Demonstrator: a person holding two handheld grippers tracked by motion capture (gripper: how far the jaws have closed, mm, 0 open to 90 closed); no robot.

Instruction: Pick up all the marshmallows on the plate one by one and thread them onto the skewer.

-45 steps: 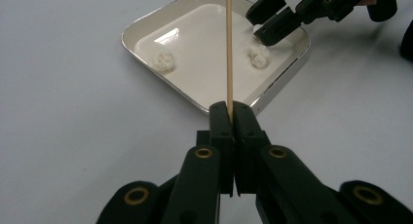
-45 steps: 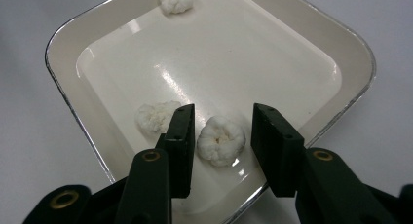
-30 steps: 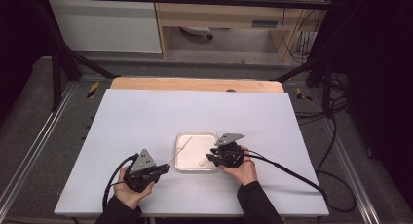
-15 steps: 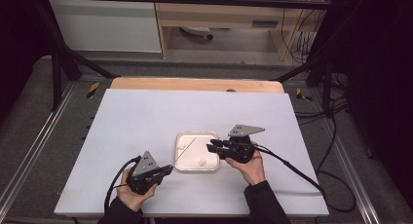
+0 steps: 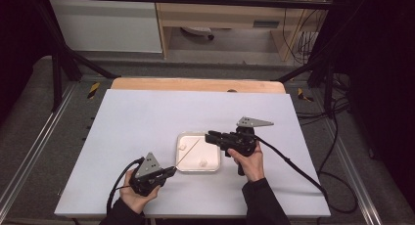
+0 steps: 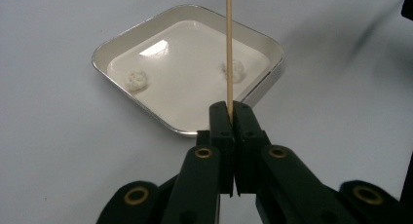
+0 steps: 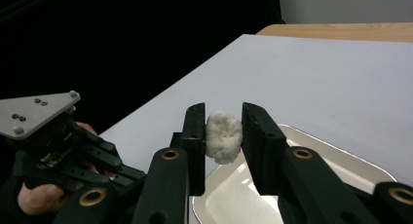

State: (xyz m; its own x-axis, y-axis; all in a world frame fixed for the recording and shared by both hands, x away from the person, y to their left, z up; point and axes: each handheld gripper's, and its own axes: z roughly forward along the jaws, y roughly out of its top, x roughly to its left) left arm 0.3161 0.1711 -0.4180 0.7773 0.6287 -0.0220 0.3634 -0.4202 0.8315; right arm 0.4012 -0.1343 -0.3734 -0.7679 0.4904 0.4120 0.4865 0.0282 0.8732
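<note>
- Right tongs [image 7: 223,136] pinch a white marshmallow [image 7: 223,136], held above the near right edge of the white tray [image 5: 182,167].
- Left tongs [image 6: 233,118] are pressed together on a thin wooden skewer [image 6: 228,48] slanting over the tray.
- Two more white lumps [image 6: 135,79], probably marshmallows, lie in the tray on the desk [image 5: 147,117].
</note>
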